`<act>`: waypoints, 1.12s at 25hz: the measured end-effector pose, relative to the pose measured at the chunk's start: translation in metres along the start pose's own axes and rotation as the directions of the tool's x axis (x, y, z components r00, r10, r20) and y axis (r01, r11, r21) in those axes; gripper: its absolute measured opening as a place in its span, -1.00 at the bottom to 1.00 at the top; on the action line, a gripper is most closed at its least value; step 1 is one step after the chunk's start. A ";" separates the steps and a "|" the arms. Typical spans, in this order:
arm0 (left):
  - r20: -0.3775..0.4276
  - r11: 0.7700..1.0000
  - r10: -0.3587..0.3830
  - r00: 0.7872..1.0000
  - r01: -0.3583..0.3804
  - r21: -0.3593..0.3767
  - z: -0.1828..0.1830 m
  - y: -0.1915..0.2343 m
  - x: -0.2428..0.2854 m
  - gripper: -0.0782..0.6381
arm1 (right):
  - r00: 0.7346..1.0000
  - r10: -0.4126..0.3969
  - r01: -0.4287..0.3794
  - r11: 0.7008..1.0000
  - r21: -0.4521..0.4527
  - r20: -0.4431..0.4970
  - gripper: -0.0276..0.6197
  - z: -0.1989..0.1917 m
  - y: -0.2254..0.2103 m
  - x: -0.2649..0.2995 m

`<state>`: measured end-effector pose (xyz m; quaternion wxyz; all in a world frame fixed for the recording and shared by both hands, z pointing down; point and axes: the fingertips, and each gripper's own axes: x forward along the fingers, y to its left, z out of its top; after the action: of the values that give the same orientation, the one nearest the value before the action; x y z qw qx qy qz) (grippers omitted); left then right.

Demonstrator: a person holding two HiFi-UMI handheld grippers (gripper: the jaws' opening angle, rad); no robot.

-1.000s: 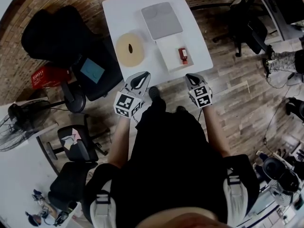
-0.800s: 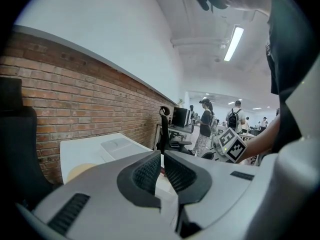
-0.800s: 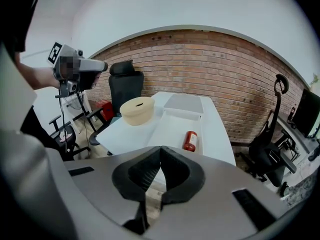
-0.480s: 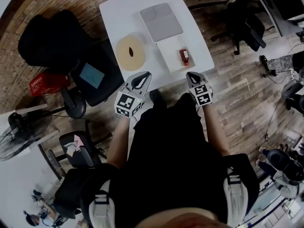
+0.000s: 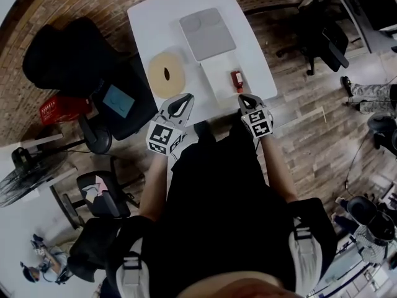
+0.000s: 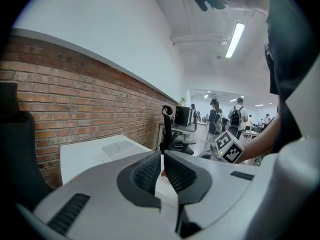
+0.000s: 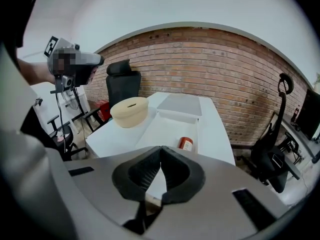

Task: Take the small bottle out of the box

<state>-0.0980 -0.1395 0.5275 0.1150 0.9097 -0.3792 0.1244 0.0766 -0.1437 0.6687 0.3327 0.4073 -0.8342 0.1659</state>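
Observation:
A small red bottle [image 5: 237, 79] lies on its side in the open white box [image 5: 218, 84] at the near right of the white table [image 5: 155, 23]. In the right gripper view the bottle [image 7: 185, 143] lies just beyond my right gripper [image 7: 161, 148], which is shut and empty. In the head view that right gripper [image 5: 247, 98] is held at the table's near edge, right in front of the box. My left gripper [image 5: 181, 104] is level with it to the left, its jaws closed on nothing [image 6: 162, 154].
The box's grey lid [image 5: 208, 33] lies behind the box. A beige round container [image 5: 166, 74] with a slot stands left of it. Black office chairs [image 5: 62, 48] [image 5: 322, 39] flank the table on a wooden floor. People stand far off in the left gripper view.
Both grippers have drawn closer to the table's near edge; the right one is now nearer the box and bottle. Jaws stay closed.

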 end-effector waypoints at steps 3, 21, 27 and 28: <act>-0.006 1.000 0.001 1.000 -0.001 -0.003 0.006 -0.002 0.010 -0.69 | 1.000 0.017 -0.017 1.000 -0.003 -0.009 -0.92 0.000 -0.007 0.007; -0.065 1.000 -0.014 0.998 0.014 -0.004 0.001 -0.001 0.032 -0.69 | 0.999 0.000 0.003 0.998 0.064 -0.045 -0.69 -0.012 -0.044 0.055; -0.071 1.000 -0.022 0.997 0.023 0.000 0.000 -0.002 0.030 -0.69 | 0.998 0.003 0.001 0.997 0.072 -0.066 -0.63 -0.011 -0.045 0.067; -0.072 1.000 -0.023 0.997 0.023 -0.002 -0.001 -0.003 0.030 -0.69 | 0.998 0.004 0.001 0.998 0.069 -0.070 -0.62 -0.013 -0.045 0.068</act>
<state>-0.0759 -0.1571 0.5372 0.1304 0.9089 -0.3642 0.1556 0.0869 -0.2032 0.7254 0.3476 0.4118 -0.8160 0.2091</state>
